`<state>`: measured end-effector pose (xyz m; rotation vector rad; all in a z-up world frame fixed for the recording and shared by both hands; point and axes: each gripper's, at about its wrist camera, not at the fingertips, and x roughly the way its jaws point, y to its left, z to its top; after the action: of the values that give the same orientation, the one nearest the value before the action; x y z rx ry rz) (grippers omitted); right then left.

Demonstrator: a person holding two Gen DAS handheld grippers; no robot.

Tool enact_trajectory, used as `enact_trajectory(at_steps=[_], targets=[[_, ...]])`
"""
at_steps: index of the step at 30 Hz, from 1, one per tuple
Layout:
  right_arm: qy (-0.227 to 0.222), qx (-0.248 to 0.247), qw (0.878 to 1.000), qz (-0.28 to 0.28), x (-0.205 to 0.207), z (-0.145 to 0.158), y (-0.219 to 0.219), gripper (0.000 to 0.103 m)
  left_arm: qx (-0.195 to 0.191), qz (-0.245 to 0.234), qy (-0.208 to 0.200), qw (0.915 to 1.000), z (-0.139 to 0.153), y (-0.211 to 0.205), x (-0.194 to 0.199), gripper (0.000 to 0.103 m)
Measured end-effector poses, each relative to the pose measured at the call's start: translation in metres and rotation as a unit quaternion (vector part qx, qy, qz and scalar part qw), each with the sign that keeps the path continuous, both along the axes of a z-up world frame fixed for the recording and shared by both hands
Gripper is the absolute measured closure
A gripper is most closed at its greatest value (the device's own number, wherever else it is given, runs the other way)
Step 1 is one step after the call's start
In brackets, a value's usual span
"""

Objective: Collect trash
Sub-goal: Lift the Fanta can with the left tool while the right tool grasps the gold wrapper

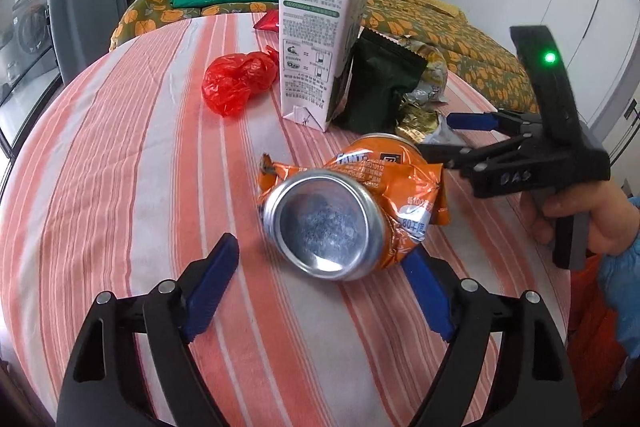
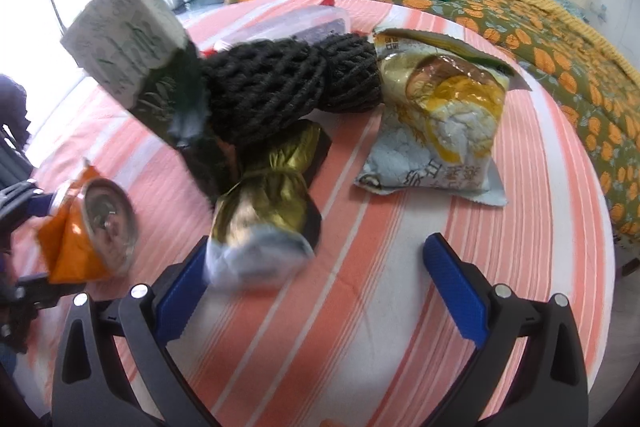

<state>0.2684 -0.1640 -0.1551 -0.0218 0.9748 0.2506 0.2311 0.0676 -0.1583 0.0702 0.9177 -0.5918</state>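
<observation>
A crushed orange soda can (image 1: 340, 211) lies on the striped table with its silver base toward my left gripper (image 1: 320, 269). The left gripper is open, its blue fingers either side of the can's base, not closed on it. The can also shows at the left of the right wrist view (image 2: 92, 231). My right gripper (image 2: 316, 267) is open over the table, with a gold wrapper (image 2: 268, 203) just ahead of its left finger. In the left wrist view the right gripper (image 1: 448, 133) reaches in from the right beside the can.
A white milk carton (image 1: 320, 43), a red plastic bag (image 1: 236, 79), a dark green pouch (image 1: 376, 87), a black yarn ball (image 2: 288, 83) and a snack bag (image 2: 440, 123) sit on the striped tablecloth (image 1: 120, 187). A bed (image 2: 520, 19) lies behind.
</observation>
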Motion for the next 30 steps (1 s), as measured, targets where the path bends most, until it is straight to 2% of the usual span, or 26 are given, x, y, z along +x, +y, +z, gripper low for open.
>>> enact_trajectory(at_steps=[3,6,7,9,11,16,19,23,28,30], targets=[[-0.019,0.036,0.999,0.003,-0.008,0.017,-0.002,0.005,0.002,-0.005,-0.007,1.0000,0.001,0.001,-0.004,0.016],[-0.007,0.069,0.997,0.022,-0.002,0.025,0.006,0.010,-0.005,-0.003,-0.010,0.9999,0.002,-0.002,-0.002,0.013],[0.002,0.068,0.997,0.025,0.003,0.024,0.010,0.017,-0.005,0.000,-0.009,0.9999,0.002,-0.003,0.000,0.013],[0.016,0.054,0.998,0.014,0.011,0.018,0.013,0.035,-0.003,0.001,-0.011,0.9999,0.004,-0.007,-0.001,0.013],[0.032,0.073,0.997,0.009,0.017,0.011,0.011,0.058,-0.003,0.000,-0.013,0.9999,0.006,-0.008,-0.004,0.012],[0.033,0.076,0.997,0.013,-0.002,0.012,-0.001,0.059,0.011,0.025,-0.010,0.9996,0.005,0.003,0.000,0.011],[0.031,0.062,0.997,0.019,-0.026,0.014,-0.014,0.059,0.013,0.059,-0.008,0.9982,0.007,0.023,0.008,0.011],[0.050,0.044,0.998,0.015,-0.060,0.008,-0.030,0.059,0.036,0.102,-0.015,0.9940,0.011,0.040,0.008,0.011],[0.049,0.037,0.998,0.014,-0.083,0.005,-0.033,0.055,0.003,0.072,-0.031,0.9969,0.031,0.017,-0.007,0.006],[0.052,0.033,0.998,0.012,-0.083,0.005,-0.033,0.046,0.001,0.062,-0.038,0.9974,0.036,-0.001,-0.009,0.006]])
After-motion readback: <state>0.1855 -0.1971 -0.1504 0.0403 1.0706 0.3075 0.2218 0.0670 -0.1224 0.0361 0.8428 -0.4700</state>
